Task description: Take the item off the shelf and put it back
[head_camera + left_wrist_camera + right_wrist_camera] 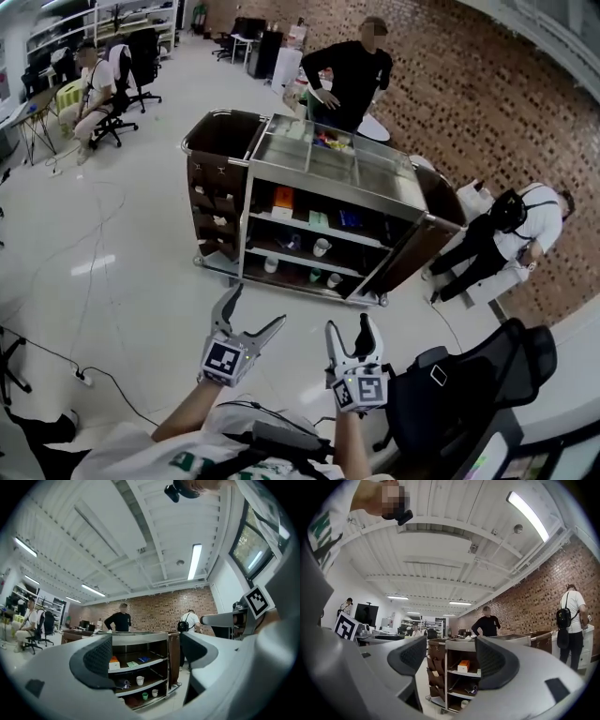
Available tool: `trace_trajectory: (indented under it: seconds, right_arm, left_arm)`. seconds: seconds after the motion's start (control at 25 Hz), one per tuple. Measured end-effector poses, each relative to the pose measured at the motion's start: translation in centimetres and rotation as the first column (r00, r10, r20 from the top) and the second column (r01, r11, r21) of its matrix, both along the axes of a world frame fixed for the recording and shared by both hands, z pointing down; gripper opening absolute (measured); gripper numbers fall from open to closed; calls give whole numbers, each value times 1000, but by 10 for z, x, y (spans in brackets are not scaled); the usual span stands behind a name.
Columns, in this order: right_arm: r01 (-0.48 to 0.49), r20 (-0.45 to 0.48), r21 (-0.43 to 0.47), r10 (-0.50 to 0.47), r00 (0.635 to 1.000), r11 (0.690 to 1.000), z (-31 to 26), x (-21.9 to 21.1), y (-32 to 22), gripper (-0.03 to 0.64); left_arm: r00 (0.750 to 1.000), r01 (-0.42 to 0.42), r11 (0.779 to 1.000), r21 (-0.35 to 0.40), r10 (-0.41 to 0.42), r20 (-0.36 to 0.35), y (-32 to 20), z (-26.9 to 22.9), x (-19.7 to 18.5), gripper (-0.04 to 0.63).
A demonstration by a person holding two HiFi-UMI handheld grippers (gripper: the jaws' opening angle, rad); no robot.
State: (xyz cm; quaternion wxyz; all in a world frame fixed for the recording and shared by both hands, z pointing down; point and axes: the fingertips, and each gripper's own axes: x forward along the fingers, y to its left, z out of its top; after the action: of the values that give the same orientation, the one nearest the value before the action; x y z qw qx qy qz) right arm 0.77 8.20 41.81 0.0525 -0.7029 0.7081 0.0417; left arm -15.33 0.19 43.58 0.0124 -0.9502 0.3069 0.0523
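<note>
A metal service cart (403, 192) with open shelves stands on the floor ahead of me. Its upper shelf holds an orange-and-white box (282, 200), a green item (319, 219) and a blue item (351, 218). A white cup (322, 247) sits on the shelf below. My left gripper (258, 305) and right gripper (348, 322) hang side by side well short of the cart, both open and empty. In the left gripper view the box (114, 663) and cup (139, 680) show far off between the jaws. The right gripper view shows the box (463, 665) from the cart's end.
A person in black (349, 80) stands behind the cart. Another in white with a black backpack (506, 230) bends at its right. Someone sits at desks at the far left (94, 89). A black office chair (469, 384) is close on my right. A cable (56, 356) crosses the floor.
</note>
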Motion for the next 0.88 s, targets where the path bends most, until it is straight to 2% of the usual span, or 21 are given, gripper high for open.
trace_trajectory:
  seconds: [0.16, 0.28, 0.52, 0.68, 0.88]
  right_arm:
    - [-19, -10, 11, 19, 1000, 1000, -6, 11, -25, 342]
    - [-28, -7, 17, 28, 1000, 999, -6, 26, -39, 342]
    - [29, -9, 23, -29, 1000, 999, -4, 59, -73, 342]
    - [69, -10, 39, -69, 998, 997, -9, 99, -99, 342]
    - [117, -2, 77, -118, 993, 990, -20, 161, -122, 342]
  left_arm:
    - [1000, 19, 999, -29, -19, -13, -27, 7, -2, 448]
    - [1000, 22, 998, -53, -21, 4, -38, 13, 4, 448]
    - [993, 116, 993, 3, -116, 18, -78, 29, 20, 448]
    - [986, 166, 986, 10, -166, 3, -101, 26, 56, 448]
    - [984, 180, 983, -31, -181, -5, -114, 19, 122, 448]
